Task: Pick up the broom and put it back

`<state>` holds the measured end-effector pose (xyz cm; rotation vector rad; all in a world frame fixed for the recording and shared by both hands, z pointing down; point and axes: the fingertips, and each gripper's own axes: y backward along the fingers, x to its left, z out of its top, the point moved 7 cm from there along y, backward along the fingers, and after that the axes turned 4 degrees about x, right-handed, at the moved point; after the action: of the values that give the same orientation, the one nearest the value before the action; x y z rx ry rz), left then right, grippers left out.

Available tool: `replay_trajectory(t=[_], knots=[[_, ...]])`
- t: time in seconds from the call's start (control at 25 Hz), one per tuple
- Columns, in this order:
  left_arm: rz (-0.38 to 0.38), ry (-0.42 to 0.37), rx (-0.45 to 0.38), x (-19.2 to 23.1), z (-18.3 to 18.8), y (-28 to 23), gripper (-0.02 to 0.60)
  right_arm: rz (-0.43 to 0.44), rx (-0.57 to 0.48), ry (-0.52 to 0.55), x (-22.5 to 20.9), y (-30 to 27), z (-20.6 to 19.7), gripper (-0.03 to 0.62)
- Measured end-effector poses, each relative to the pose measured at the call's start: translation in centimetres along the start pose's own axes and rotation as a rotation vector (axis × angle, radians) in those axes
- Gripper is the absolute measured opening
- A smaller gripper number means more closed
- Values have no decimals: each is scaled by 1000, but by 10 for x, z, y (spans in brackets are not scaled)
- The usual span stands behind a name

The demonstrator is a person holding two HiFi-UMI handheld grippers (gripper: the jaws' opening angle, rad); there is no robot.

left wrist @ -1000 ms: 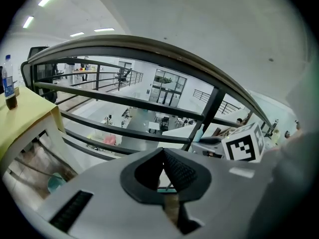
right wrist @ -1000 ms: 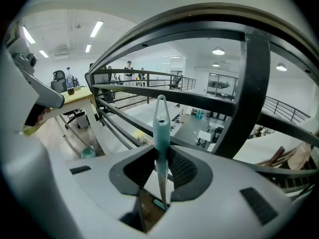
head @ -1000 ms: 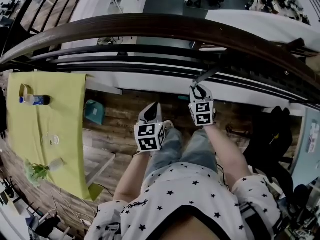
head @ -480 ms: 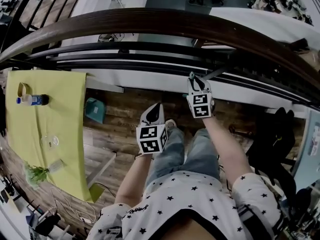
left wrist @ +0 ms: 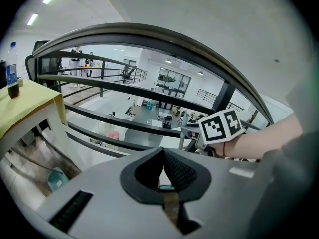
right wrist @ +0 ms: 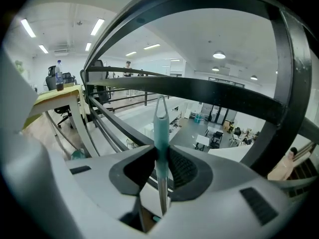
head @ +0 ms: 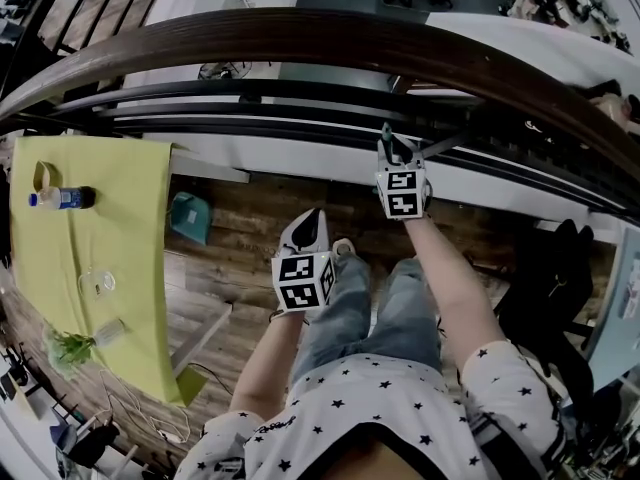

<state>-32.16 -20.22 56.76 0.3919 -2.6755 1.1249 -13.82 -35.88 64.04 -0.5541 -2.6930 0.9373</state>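
While clamped, broom handle (right wrist: 161, 123) | between jaws, both sides touching | right gripper (right wrist: 160, 156)

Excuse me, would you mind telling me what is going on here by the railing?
A person stands at a dark railing with a gripper in each hand. The right gripper has its jaws closed on the thin teal handle of the broom, held upright in front of the rails. The left gripper sits nearer the person's body, jaws together with nothing between them. The broom's brush end is out of view, and it has not been set down.
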Motion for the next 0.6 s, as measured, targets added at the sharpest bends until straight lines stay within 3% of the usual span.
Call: replay_trajectory(t=[0.6], knots=[[4,-5,-1,5,-4,-7,11,-34,10,25,-15,-40,13,80]])
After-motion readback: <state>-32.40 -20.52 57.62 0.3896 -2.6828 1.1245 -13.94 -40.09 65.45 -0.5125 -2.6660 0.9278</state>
